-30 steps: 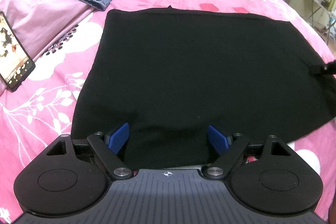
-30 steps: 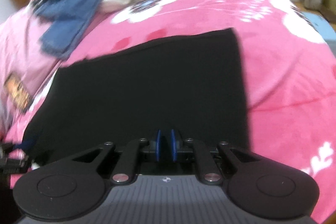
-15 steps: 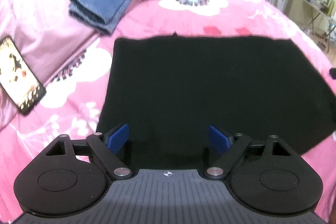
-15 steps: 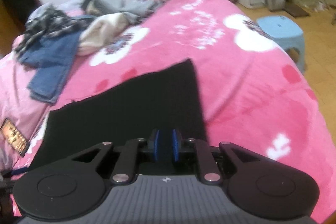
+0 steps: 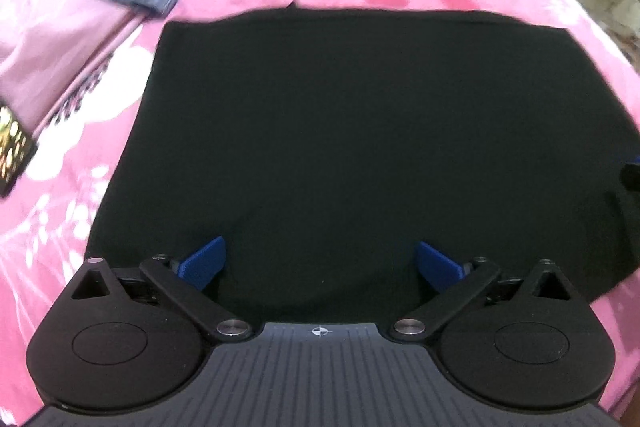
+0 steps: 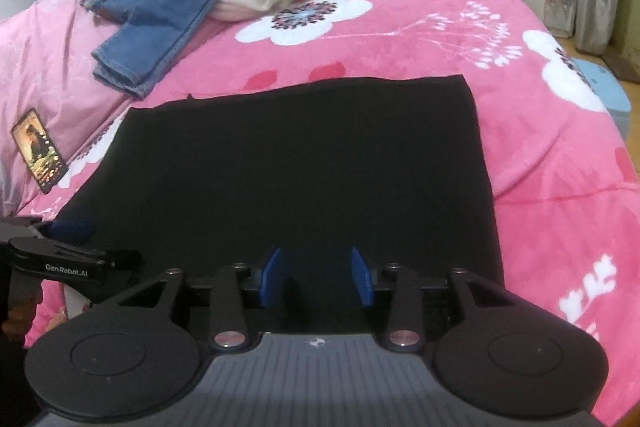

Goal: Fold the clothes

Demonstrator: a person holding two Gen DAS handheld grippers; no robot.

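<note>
Black garment (image 6: 288, 167) lies flat on the bed (image 6: 540, 167); we note left hand-held gripper (image 5: 320, 263) and right hand-held gripper (image 6: 318, 277) jaws opening, gripping nothing.

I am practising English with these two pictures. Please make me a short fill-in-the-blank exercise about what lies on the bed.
1. The flat garment spread near both grippers is ____ in colour.
2. The folded jeans lie on a bedcover that is ____ with white flowers.
3. The phone lies to the ____ of the flat garment in the right wrist view.
4. No cloth is between the fingers of the right gripper, whose jaws are ____.

Missing words: black; pink; left; opening
</note>
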